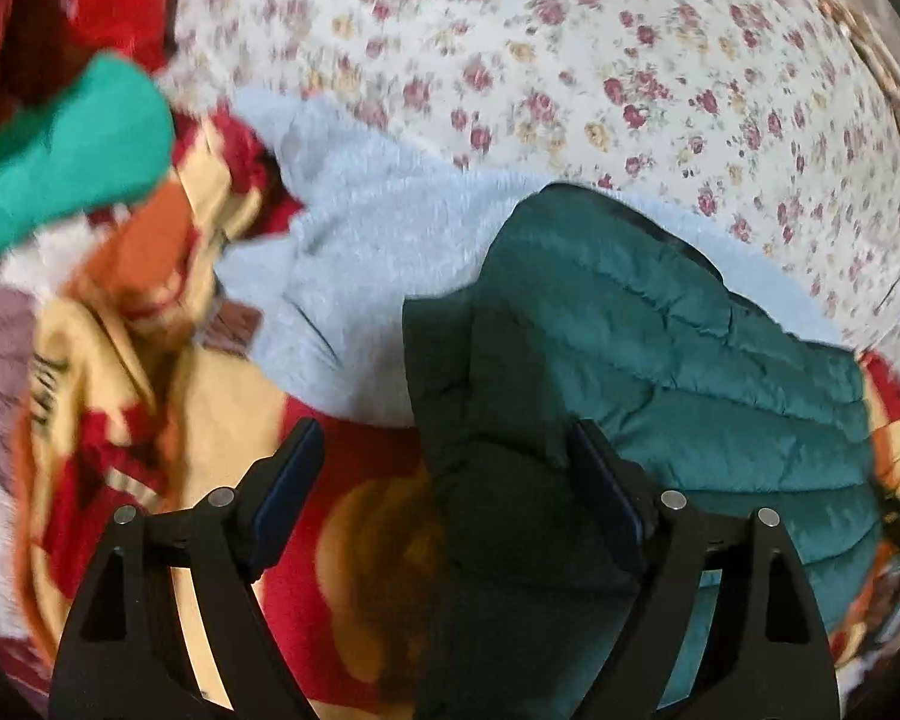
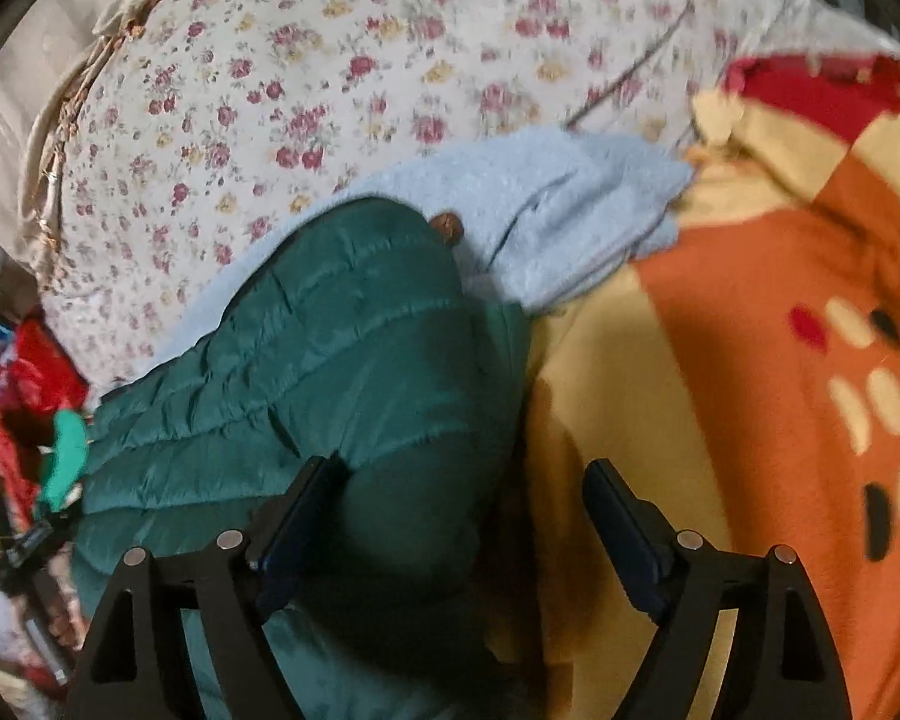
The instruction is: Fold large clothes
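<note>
Left gripper (image 1: 444, 480) jaws apart, green puffer jacket (image 1: 660, 360) bunched between them against the right jaw. Right gripper (image 2: 462, 510) jaws apart too, jacket (image 2: 330, 348) fold filling the gap against the left jaw. Beyond the jaws: light blue fleece (image 1: 360, 240), floral sheet (image 1: 570, 60). Risk: slick padding slips out when closing, or the jaws snag the orange-red blanket (image 2: 750, 330) beneath.

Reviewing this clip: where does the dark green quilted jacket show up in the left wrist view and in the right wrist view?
Left wrist: green quilted jacket fills centre to lower right, reaching between the open fingers.
Right wrist: it fills centre to lower left, beside the left finger.
Shared landmark: the light blue fleece lying just behind it.
</note>
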Demonstrator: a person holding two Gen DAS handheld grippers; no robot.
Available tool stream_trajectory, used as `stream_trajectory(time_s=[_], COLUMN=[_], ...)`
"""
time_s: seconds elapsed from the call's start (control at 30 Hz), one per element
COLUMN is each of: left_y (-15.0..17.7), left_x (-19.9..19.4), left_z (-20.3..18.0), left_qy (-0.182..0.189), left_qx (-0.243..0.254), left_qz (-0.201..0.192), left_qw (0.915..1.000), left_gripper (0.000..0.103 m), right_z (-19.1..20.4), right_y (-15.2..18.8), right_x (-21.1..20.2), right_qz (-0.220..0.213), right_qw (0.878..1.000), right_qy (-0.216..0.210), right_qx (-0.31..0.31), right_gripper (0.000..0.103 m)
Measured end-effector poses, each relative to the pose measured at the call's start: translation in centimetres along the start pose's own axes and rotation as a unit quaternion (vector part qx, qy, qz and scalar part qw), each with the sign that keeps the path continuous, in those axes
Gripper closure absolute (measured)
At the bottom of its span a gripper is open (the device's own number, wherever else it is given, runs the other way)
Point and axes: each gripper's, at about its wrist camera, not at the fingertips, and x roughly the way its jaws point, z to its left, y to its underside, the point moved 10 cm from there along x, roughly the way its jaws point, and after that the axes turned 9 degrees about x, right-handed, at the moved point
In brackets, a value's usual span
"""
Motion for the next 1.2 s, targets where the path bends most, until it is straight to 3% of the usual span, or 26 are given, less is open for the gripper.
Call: stream_trajectory(time_s=[0.2, 0.4, 0.5, 0.6, 0.7, 0.73, 0.77, 0.8, 0.9, 0.93, 0.97, 1.0, 1.03, 1.07, 1.13, 1.2], left_y=[0.4, 0.7, 1.4, 2.2, 3.6, 3.8, 3.7, 3.5, 3.0, 2.9, 2.9, 2.6, 2.5, 2.4, 2.3, 2.2], left_x=[-0.4, 0.0, 1.3, 2.1, 2.5, 2.5, 2.4, 2.3, 2.5, 2.5, 2.4, 1.8, 1.1, 0.3, -1.1, -2.1], left_z=[1.5, 3.8, 2.2, -0.7, -5.2, -6.1, -7.2, -7.9, -8.2, -8.0, -7.9, -7.8, -7.8, -8.0, -8.4, -8.9], left_qy=[0.109, 0.152, 0.224, 0.300, 0.334, 0.326, 0.293, 0.272, 0.247, 0.242, 0.237, 0.236, 0.238, 0.239, 0.225, 0.205], left_qx=[-0.104, -0.143, -0.135, -0.116, -0.064, -0.046, -0.011, 0.009, -0.003, -0.011, -0.016, -0.022, -0.027, -0.028, -0.016, -0.002], left_qz=[-0.011, -0.001, 0.029, 0.053, 0.083, 0.084, 0.068, 0.062, 0.069, 0.072, 0.071, 0.067, 0.063, 0.058, 0.049, 0.040], left_qw=[0.9885, 0.9780, 0.9647, 0.9453, 0.9365, 0.9405, 0.9535, 0.9603, 0.9666, 0.9677, 0.9688, 0.9692, 0.9689, 0.9689, 0.9730, 0.9779], left_gripper=[0.019, 0.019, 0.017, 0.014, 0.010, 0.000, 0.000, 0.000, 0.000, 0.005, 0.016, 0.024, 0.037, 0.047, 0.055, 0.058], right_z=[-0.5, 0.1, 0.4, 1.0, 2.2, 2.9, 3.4, 3.8, 5.0, 5.2, 5.3, 5.4, 5.7, 5.8, 6.5, 7.2], right_y=[0.9, 1.7, 1.9, 2.1, 2.3, 2.5, 2.6, 2.7, 2.9, 2.9, 2.9, 2.9, 2.8, 2.8, 2.7, 2.7], right_x=[1.1, 1.0, 1.2, 1.8, 2.6, 3.1, 3.6, 4.0, 4.8, 4.8, 4.5, 4.0, 3.4, 3.0, 1.6, 0.4], right_qz=[0.042, 0.073, 0.082, 0.094, 0.101, 0.107, 0.112, 0.113, 0.112, 0.112, 0.114, 0.115, 0.112, 0.111, 0.103, 0.092], right_qw=[0.995, 0.989, 0.988, 0.987, 0.987, 0.986, 0.985, 0.985, 0.986, 0.986, 0.985, 0.983, 0.983, 0.983, 0.983, 0.984], right_qy=[-0.073, -0.117, -0.122, -0.126, -0.125, -0.131, -0.134, -0.133, -0.120, -0.120, -0.127, -0.139, -0.146, -0.148, -0.152, -0.153], right_qx=[0.056, 0.052, 0.040, 0.025, 0.002, -0.003, -0.004, -0.008, -0.023, -0.016, -0.006, 0.008, 0.012, 0.011, 0.005, -0.005], right_gripper=[0.016, 0.011, 0.008, 0.001, 0.000, 0.000, 0.000, 0.000, 0.001, 0.012, 0.019, 0.034, 0.044, 0.049, 0.060, 0.064])
